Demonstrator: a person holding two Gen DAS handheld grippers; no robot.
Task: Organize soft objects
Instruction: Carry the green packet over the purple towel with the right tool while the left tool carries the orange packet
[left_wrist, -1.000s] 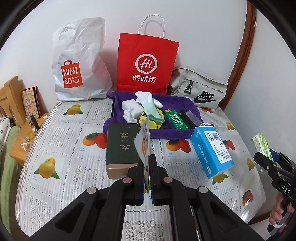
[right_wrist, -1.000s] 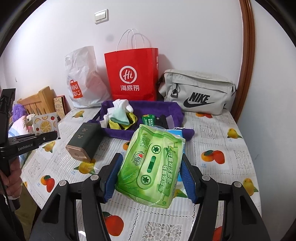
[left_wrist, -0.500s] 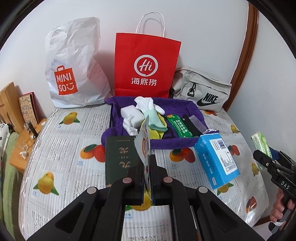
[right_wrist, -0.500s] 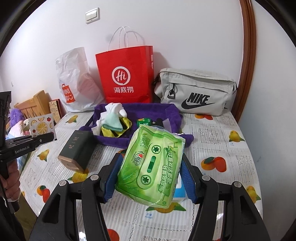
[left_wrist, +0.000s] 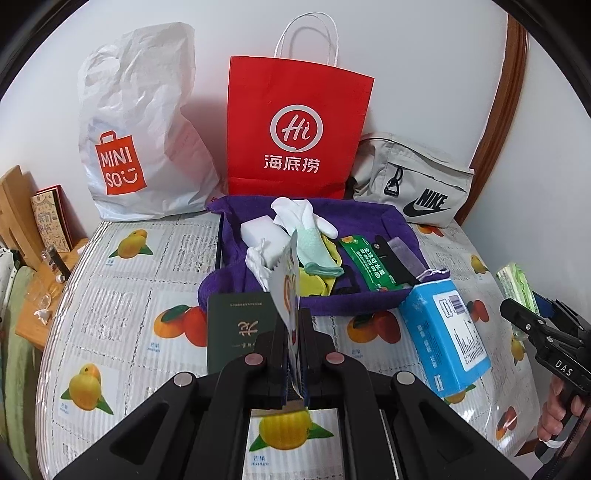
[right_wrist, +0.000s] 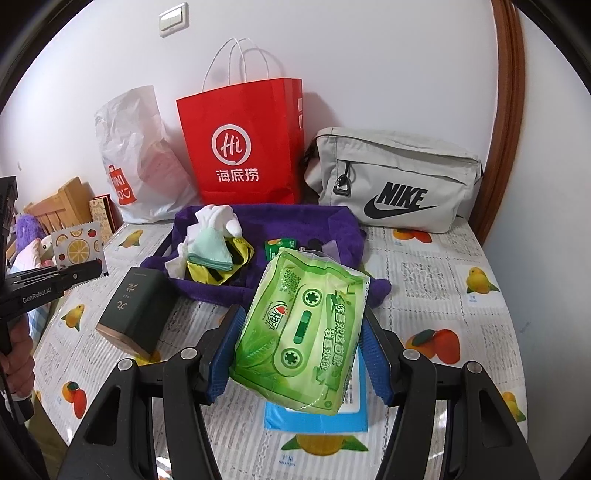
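My right gripper (right_wrist: 298, 345) is shut on a green tissue pack (right_wrist: 301, 332), held above a blue box (right_wrist: 317, 413) on the table. My left gripper (left_wrist: 294, 325) is shut on a thin flat sachet with fruit print (left_wrist: 284, 291), seen edge-on here and face-on at the left of the right wrist view as the sachet (right_wrist: 75, 247). Ahead lies a purple fabric bin (left_wrist: 373, 218) holding a white glove (left_wrist: 299, 216), a mint glove (left_wrist: 316, 251), yellow cloth (left_wrist: 314, 282), a white pad (left_wrist: 260, 236) and a green packet (left_wrist: 365, 264).
A dark green box (left_wrist: 240, 328) lies left of my left gripper and the blue box (left_wrist: 445, 332) to its right. Against the wall stand a white plastic bag (left_wrist: 136, 125), a red paper bag (left_wrist: 295, 133) and a grey pouch (left_wrist: 410, 184). A wooden stand (left_wrist: 18, 214) is at left.
Both grippers have moved forward toward the purple bin, each keeping its hold. The bin, green box and blue box now sit closer and lower in both views.
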